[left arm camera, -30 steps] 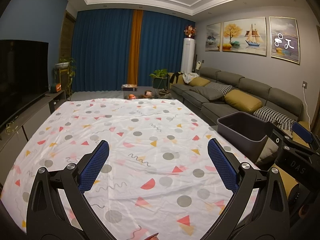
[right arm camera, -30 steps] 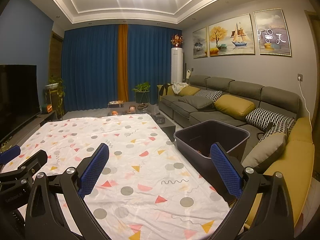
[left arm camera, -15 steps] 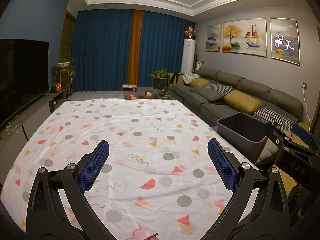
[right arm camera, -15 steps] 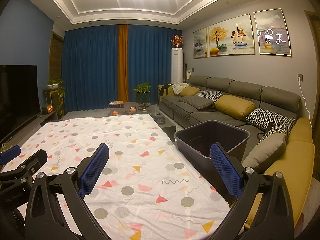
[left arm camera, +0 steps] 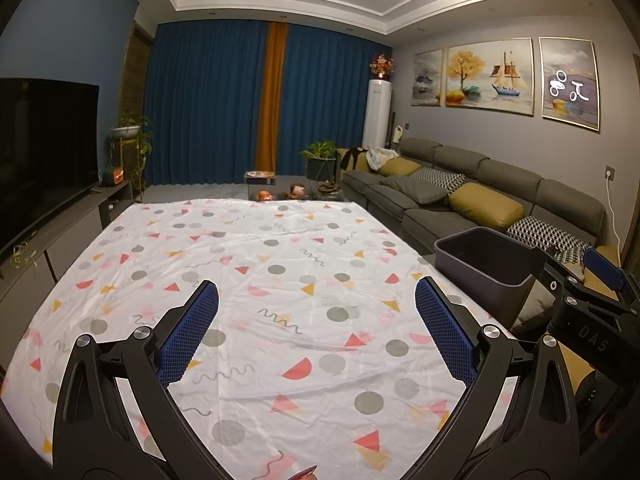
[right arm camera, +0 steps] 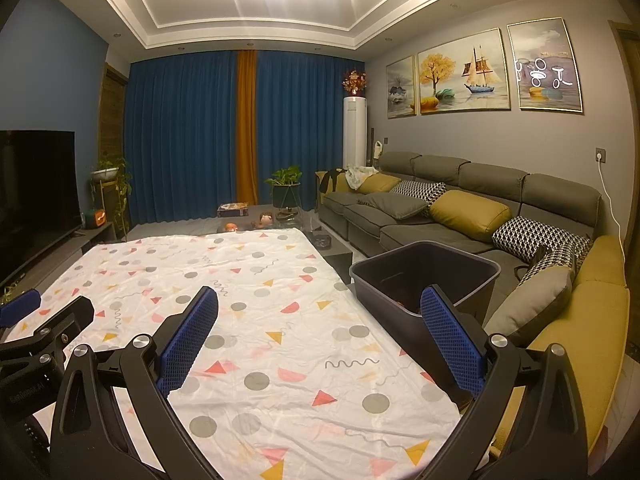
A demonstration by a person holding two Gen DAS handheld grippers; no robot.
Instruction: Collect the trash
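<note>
My left gripper [left arm camera: 318, 332] hangs open over the near half of a table [left arm camera: 280, 264] covered in a white cloth with coloured shapes; nothing is between its blue pads. A small reddish sliver [left arm camera: 304, 474] shows at the bottom edge, too cut off to identify. Off the table's right side stands a dark grey bin [left arm camera: 476, 236]. My right gripper [right arm camera: 320, 338] is open and holds nothing, and it is near the table's right edge, just short of the bin [right arm camera: 424, 246]. Something reddish [right arm camera: 400, 303] lies low inside the bin. Each gripper shows at the edge of the other's view.
A grey sofa [right arm camera: 460, 184] with yellow and patterned cushions runs along the right wall behind the bin. A large TV [left arm camera: 40, 152] on a low cabinet lines the left side. A low table with small toys [left arm camera: 296, 190] sits beyond the cloth's far edge.
</note>
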